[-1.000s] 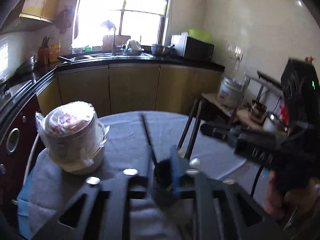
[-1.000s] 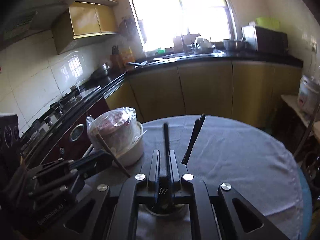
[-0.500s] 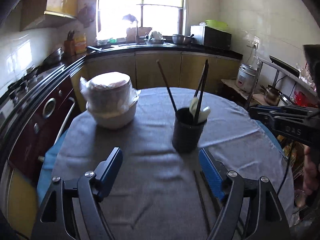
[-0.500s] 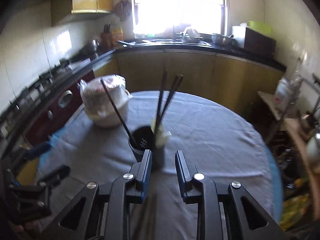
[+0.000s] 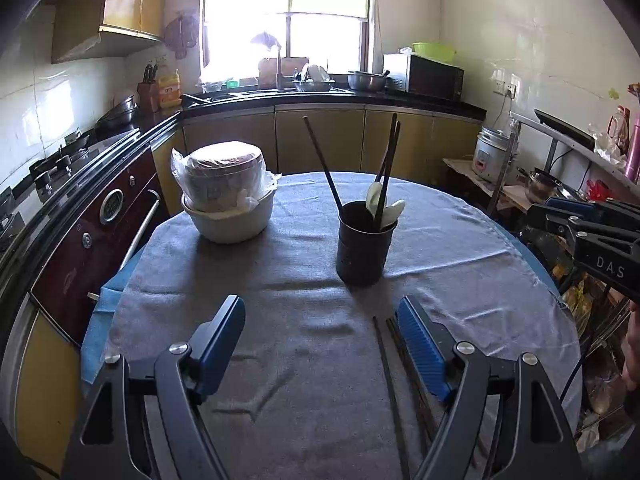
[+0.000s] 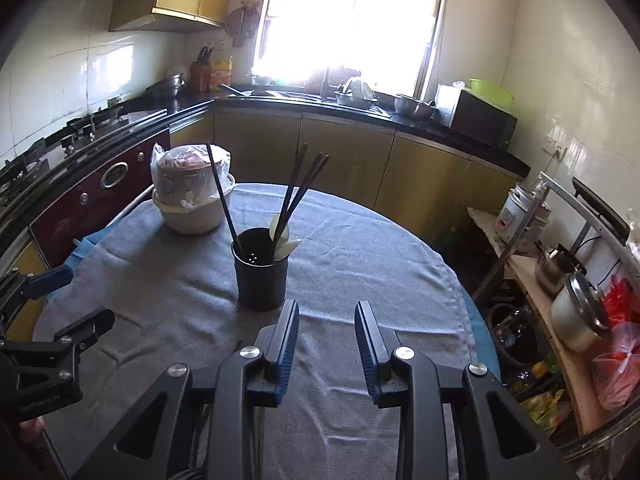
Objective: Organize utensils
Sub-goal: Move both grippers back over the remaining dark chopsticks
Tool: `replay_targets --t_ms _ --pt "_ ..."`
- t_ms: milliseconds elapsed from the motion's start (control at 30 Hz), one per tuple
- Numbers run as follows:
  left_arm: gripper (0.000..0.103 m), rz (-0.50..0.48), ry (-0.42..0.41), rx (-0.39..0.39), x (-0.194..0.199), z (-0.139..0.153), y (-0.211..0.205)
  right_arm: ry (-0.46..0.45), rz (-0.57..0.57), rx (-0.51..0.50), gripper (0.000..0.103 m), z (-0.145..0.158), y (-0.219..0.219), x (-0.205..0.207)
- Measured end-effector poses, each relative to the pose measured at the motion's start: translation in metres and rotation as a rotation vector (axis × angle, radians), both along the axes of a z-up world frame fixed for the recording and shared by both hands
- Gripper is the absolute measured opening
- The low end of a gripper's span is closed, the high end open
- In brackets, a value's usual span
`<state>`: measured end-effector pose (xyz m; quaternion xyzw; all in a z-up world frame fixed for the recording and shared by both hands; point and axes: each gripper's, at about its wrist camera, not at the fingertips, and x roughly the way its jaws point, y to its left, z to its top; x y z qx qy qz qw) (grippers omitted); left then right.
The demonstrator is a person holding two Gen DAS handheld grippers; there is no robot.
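A black utensil holder (image 5: 363, 242) stands on the grey-clothed round table (image 5: 280, 280); it also shows in the right wrist view (image 6: 261, 274). It holds several dark chopsticks (image 5: 322, 160) and white spoons (image 5: 390, 210). Loose dark chopsticks (image 5: 390, 384) lie on the cloth by my left gripper's right finger. My left gripper (image 5: 322, 346) is open and empty, well short of the holder. My right gripper (image 6: 326, 344) is open and empty, just short of the holder; it shows at the right edge of the left wrist view (image 5: 560, 216).
A white bowl with a plastic-wrapped container (image 5: 226, 196) sits at the table's far left. A stove and dark red oven front (image 5: 92, 220) run along the left. A shelf with pots and a rice cooker (image 6: 576, 308) stands on the right. Counter and cabinets lie behind.
Both grippers have drawn back from the holder and opened. The right one let go of a chopstick, which now stands in the holder. The left one was tight around the holder a second ago.
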<state>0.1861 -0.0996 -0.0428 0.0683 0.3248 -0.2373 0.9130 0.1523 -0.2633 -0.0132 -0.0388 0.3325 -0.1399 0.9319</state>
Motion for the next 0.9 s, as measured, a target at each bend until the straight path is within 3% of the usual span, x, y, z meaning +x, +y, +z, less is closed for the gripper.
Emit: replay_targets --t_ms 633,767,900 --pt "0.079 -0.009 0.052 0.03 0.018 -0.025 -0.007 0.049 -0.002 0.009 0.032 -0.019 -0.009 0.017" --pt "0.079 -0.036 0.165 0.078 0.032 -0.053 -0.01 0.143 0.07 0.145 0.032 -0.041 -0.016 0.035" --pt "0.079 -0.013 0.242 0.125 0.041 -0.083 -0.003 0.298 0.152 0.36 0.032 -0.093 -0.029 0.062"
